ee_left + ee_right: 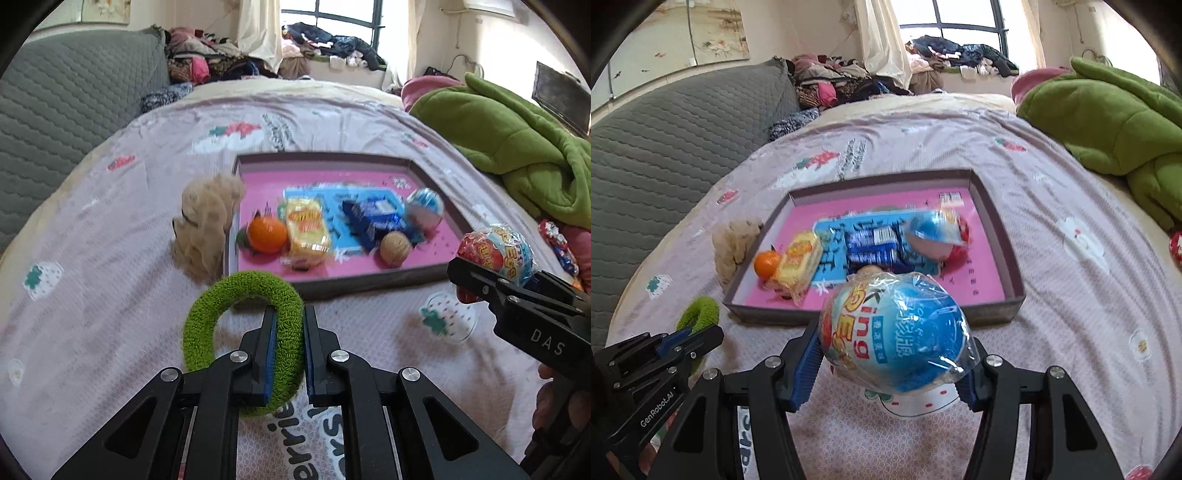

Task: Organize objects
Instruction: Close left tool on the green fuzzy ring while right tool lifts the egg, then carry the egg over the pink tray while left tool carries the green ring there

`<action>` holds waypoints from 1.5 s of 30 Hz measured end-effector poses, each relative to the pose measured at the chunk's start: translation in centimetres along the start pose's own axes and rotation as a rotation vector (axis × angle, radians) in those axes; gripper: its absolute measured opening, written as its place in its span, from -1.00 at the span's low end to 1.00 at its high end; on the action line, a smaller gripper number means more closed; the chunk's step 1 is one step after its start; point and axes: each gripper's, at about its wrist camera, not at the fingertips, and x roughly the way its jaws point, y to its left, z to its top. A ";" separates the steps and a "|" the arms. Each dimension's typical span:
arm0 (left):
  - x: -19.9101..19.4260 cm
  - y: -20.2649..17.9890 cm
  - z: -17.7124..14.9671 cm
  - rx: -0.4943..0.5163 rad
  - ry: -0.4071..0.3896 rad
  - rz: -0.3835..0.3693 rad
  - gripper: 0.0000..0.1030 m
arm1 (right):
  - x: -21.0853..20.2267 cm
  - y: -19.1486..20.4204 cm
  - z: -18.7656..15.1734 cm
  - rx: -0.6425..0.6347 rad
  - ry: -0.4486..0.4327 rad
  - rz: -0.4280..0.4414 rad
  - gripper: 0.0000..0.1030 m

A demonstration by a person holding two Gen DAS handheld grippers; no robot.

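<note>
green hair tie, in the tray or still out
Out: the green hair tie is pinched in the left tongs, short of the tray.

The near stretch of the bedspread [1052,332], between the grippers and the tray [997,229], lies bare and gives level room to pass. The tray's back half is open pink floor. Its front half is crowded: an orange [266,235], a yellow packet [307,230], a blue packet [373,221], a walnut [395,248] and a wrapped egg [938,236] sit close together. A beige fluffy thing [207,221] stands against the tray's left wall, seemingly touching it, though blur hides the edge. A green blanket [517,136] heaps along the right, a grey cushion [676,140] along the left.
</note>
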 end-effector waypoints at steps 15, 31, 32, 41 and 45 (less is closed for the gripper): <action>-1.0 -1.7 5.6 0.013 -0.065 0.010 -0.76 | -2.6 0.9 5.9 -0.107 -0.085 -0.013 0.18; 5.9 -3.2 7.3 0.057 -0.002 0.024 -0.76 | 4.6 2.7 10.1 -0.223 -0.005 -0.045 0.18; 6.2 -3.3 7.2 0.058 0.000 0.025 -0.76 | 5.4 2.9 10.2 -0.230 0.005 -0.047 0.18; 8.7 -4.5 7.1 0.091 0.009 0.006 -0.76 | 11.4 3.1 10.1 -0.263 0.127 -0.071 0.18; 9.8 -5.2 7.1 0.103 0.010 -0.009 -0.76 | 13.4 2.5 10.0 -0.260 0.178 -0.075 0.18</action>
